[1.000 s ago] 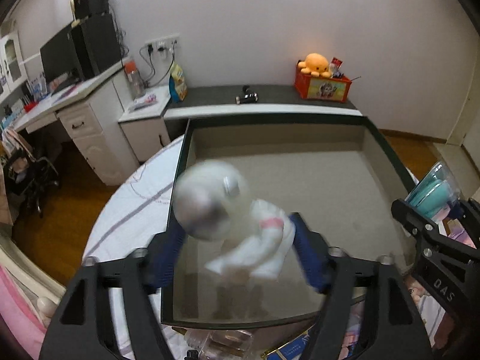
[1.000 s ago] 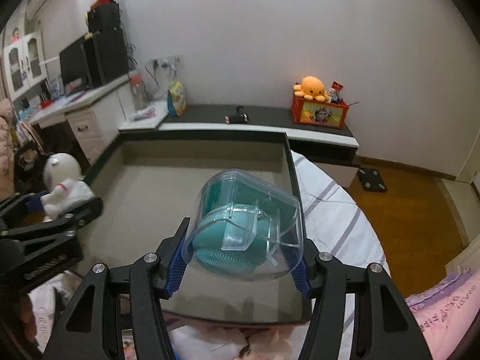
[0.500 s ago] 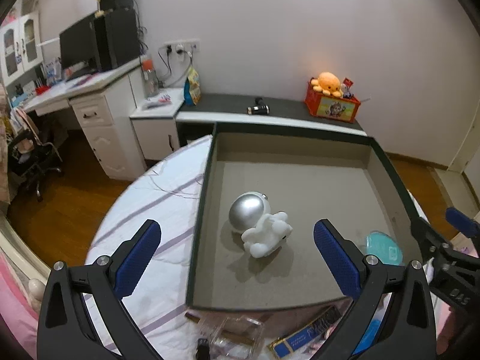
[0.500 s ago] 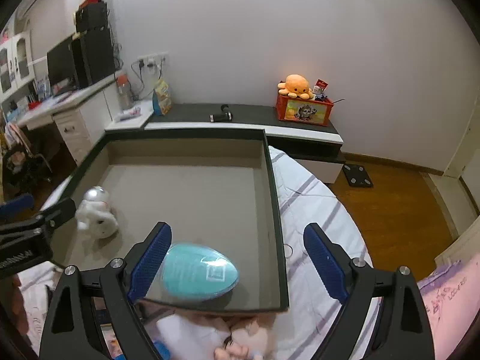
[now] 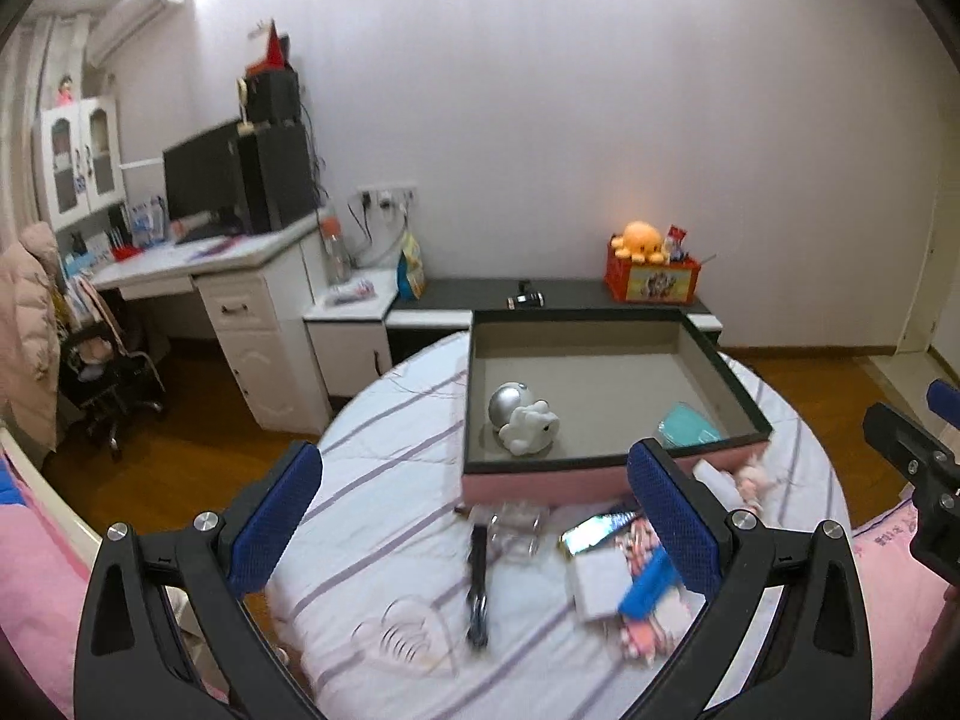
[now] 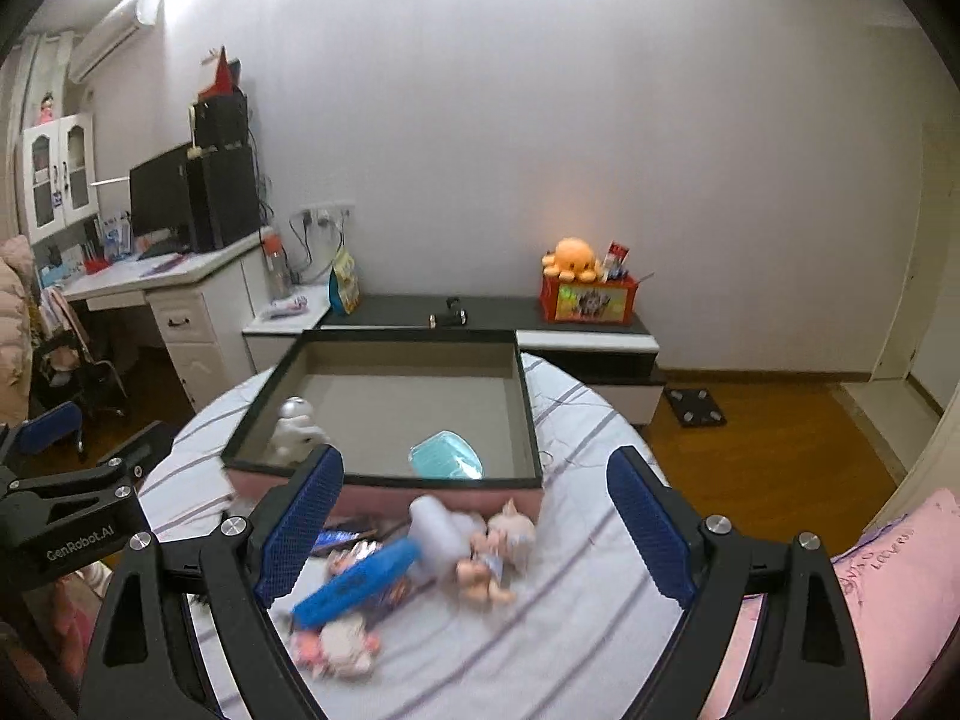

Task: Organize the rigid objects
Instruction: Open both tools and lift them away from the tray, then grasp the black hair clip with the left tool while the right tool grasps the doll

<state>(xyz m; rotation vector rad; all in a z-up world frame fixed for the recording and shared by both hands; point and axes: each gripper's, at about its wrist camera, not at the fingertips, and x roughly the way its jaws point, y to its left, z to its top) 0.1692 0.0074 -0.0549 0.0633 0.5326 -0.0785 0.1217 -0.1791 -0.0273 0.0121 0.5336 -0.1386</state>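
Both grippers, left (image 5: 474,534) and right (image 6: 474,522), gape wide, holding nothing. Next I judge the blue bar (image 6: 357,582) light, stiff, slick; I'd pinch it mid-length.

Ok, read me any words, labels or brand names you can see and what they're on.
"GenRobot.AI": white lettering on the left gripper body, right wrist view.
Pink bedding lettering: too blurred to read.
Red box picture label: too small to read.
Snack bag: unreadable.

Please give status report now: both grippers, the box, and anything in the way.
Left gripper open, empty. Right gripper open, empty. Astronaut figure and teal case inside box. Loose items in front.
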